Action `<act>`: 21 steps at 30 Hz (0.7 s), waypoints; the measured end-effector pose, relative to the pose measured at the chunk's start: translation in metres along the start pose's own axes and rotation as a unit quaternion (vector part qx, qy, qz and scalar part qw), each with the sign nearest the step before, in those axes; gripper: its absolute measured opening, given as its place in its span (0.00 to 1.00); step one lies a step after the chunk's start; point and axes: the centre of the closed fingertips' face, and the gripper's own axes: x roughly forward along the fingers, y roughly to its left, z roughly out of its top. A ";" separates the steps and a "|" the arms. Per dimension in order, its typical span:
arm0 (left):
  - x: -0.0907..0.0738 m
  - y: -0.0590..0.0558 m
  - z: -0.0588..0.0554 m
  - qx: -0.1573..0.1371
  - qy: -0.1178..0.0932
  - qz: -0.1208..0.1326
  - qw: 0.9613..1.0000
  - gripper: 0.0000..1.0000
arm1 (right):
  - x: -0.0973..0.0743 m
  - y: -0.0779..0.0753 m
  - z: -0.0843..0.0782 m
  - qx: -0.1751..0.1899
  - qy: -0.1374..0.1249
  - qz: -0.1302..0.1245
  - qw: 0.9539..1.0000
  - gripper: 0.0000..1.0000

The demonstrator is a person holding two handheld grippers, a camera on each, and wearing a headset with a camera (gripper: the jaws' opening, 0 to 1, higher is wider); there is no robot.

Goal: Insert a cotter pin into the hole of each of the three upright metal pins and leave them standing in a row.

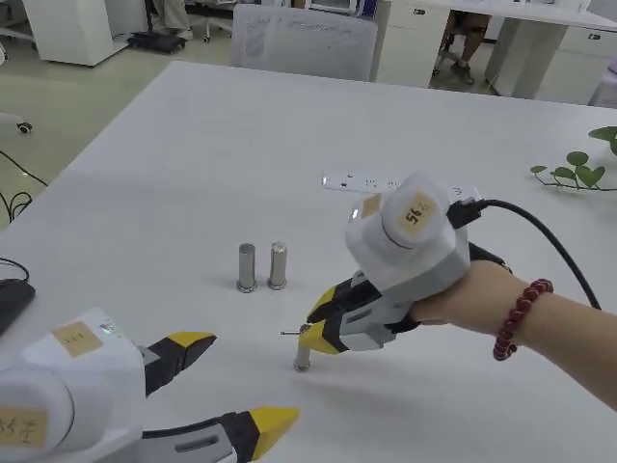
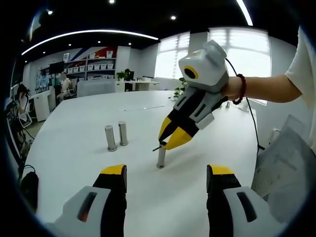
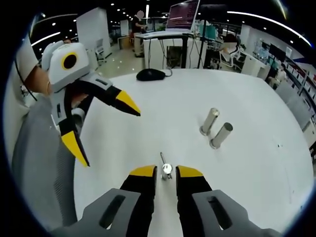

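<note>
Tongs of right gripper pinching cotter pin at near metal pin, left tongs gaping wide

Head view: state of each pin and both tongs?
Far-left pin: upright, bare.
Far-right pin: upright, bare.
Near pin: upright, at right tongs' tips.
Cotter pin: level, at near pin's top; whether inserted, cannot tell.
Right tongs: shut on cotter pin.
Left tongs: open, empty.

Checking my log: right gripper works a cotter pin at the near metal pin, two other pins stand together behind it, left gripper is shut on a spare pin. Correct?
Not quite: the left gripper is open and holds nothing, as the left gripper view shows. The rest stands.
</note>
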 end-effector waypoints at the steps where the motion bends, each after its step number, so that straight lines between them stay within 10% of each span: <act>1: 0.000 0.000 0.000 0.000 0.000 0.000 1.000 0.65 | 0.000 0.000 0.000 -0.001 0.000 0.000 1.000 0.16; 21: -0.003 -0.002 0.002 0.003 -0.001 0.001 1.000 0.64 | 0.002 0.000 -0.003 -0.019 0.006 -0.011 1.000 0.12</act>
